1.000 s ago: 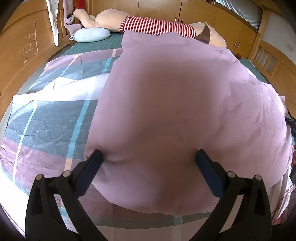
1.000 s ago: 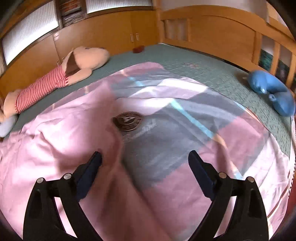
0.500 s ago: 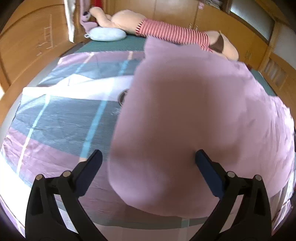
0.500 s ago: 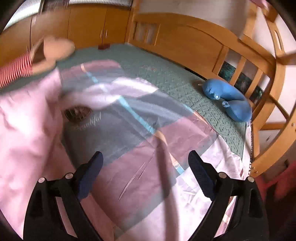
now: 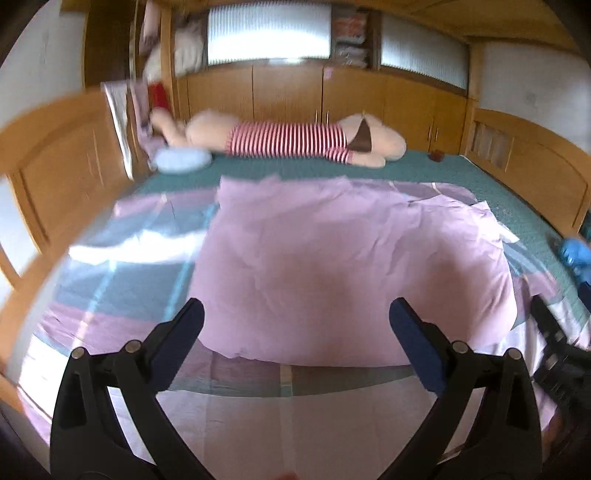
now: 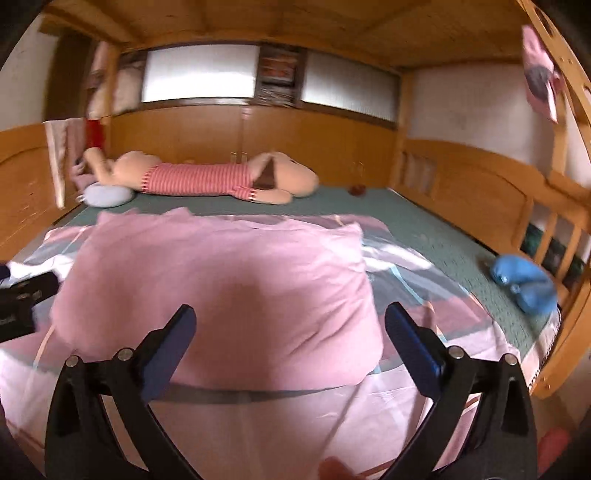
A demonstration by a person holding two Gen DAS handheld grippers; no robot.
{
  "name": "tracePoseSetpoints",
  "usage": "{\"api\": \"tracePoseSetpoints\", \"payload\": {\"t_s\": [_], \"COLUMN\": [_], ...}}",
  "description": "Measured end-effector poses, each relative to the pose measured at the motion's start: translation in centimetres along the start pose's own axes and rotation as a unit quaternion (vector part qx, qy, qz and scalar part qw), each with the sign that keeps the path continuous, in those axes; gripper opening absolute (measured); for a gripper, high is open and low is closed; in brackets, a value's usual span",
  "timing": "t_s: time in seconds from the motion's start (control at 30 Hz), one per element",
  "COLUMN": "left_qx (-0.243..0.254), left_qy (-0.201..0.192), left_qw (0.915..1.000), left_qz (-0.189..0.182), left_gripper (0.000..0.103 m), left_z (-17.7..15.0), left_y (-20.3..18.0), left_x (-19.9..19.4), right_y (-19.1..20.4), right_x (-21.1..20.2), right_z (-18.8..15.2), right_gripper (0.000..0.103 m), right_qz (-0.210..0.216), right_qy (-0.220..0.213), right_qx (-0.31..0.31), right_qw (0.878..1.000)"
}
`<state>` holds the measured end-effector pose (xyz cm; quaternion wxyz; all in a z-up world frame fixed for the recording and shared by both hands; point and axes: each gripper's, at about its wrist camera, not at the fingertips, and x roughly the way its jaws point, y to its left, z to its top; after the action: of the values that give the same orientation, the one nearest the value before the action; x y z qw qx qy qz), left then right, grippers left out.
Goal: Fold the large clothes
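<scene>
Left gripper (image 5: 293, 319): black plastic arms, dark blue pads on the fingertips (image 5: 404, 319), two silver round rivets per arm. Right gripper (image 6: 286, 317): same build, black arms, blue pads, silver rivets.

We see a warm, daylit room, lit mostly from the frosted windows (image 5: 267, 35) high on the far wall, which glare white. Fisheye bending curves the wooden walls, and the corners go black. Motion blur smears the left edge of the left view, and a soft shadow darkens the pink sheet (image 6: 236, 291)
</scene>
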<state>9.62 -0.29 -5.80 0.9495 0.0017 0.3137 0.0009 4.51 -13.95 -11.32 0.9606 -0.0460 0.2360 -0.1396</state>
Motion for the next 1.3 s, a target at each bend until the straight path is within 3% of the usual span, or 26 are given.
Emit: {"api": "tracePoseSetpoints", "payload": {"t_s": [0.13, 0.3, 0.83, 1.3], "left_qx": [0.018, 0.033, 0.029, 0.026], "left_qy": [-0.032, -0.046, -0.042, -0.042], "left_qw": [0.9993, 0.9984, 0.9987, 0.9988], "left_qz": [0.003, -0.002, -0.003, 0.005], "left_gripper": [0.101, 0.101, 0.101, 0.101], "left_z": [-0.9, -1.9, -2.9, -3.0], "left_y": [-1.8, -3.5, -4.3, -3.7], "left_x": [-2.5, -4.2, -5.0, -4.9], "right_y": [-0.7, -1.6, -0.9, -0.3], "right_x": [-1.2, -2.7, -3.4, -3.1], "right_z": [-0.2, -0.6, -1.1, -1.4], "right_gripper": [0.102, 0.102, 0.102, 0.102], "right_qz": [-0.002, 0.003, -0.015, -0.004], "right_qy": [0.005, 0.002, -0.004, 0.001], "right_qx": [0.014, 0.037, 0.021, 0.022], "right_qw": [1.0, 0.999, 1.0, 1.0]}}
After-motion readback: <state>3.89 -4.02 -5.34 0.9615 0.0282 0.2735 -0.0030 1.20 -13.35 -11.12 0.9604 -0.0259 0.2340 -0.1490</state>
